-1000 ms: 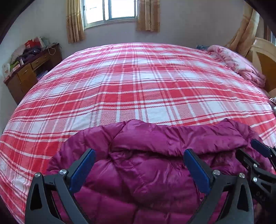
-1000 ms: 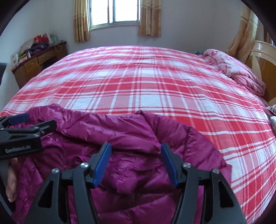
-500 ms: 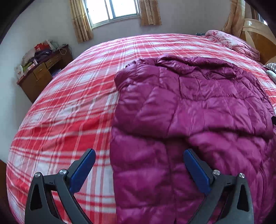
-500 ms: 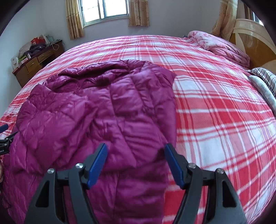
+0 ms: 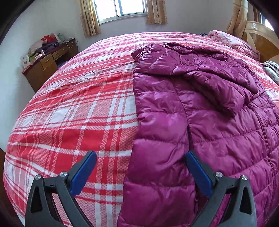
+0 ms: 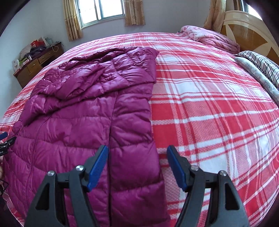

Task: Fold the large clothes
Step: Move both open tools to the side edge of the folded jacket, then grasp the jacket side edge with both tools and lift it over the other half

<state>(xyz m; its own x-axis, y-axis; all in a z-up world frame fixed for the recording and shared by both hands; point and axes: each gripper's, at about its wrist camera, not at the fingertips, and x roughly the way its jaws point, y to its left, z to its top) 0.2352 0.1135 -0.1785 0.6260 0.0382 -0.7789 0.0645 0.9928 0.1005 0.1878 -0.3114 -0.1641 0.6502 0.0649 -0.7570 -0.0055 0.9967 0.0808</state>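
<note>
One magenta down jacket (image 5: 200, 108) lies spread along my bed's red-and-white plaid cover (image 5: 83, 108), its quilted body running away from me toward the window (image 5: 122, 7), both sleeves folded in across the chest. I hold two claws above its near hem. My left gripper (image 5: 141, 172) stands wide open with nothing in it, straddling the jacket's left edge, one blue pad (image 5: 83, 175) over the plaid and the other over the quilting. My right gripper (image 6: 137, 167) is likewise spread wide and empty, straddling the right edge, with its left blue pad (image 6: 97, 167) over the quilting. One pink floral quilt (image 6: 211, 38) is bundled by the wooden headboard (image 6: 247, 29); one striped cloth (image 6: 261, 64) lies at the bed's right side. One brown desk (image 5: 47, 62) by the wall carries a heap of bags and clothing, too small to count. Two curtains (image 6: 71, 19) flank the window. Any lettering on the desk's boxes is unreadable.
</note>
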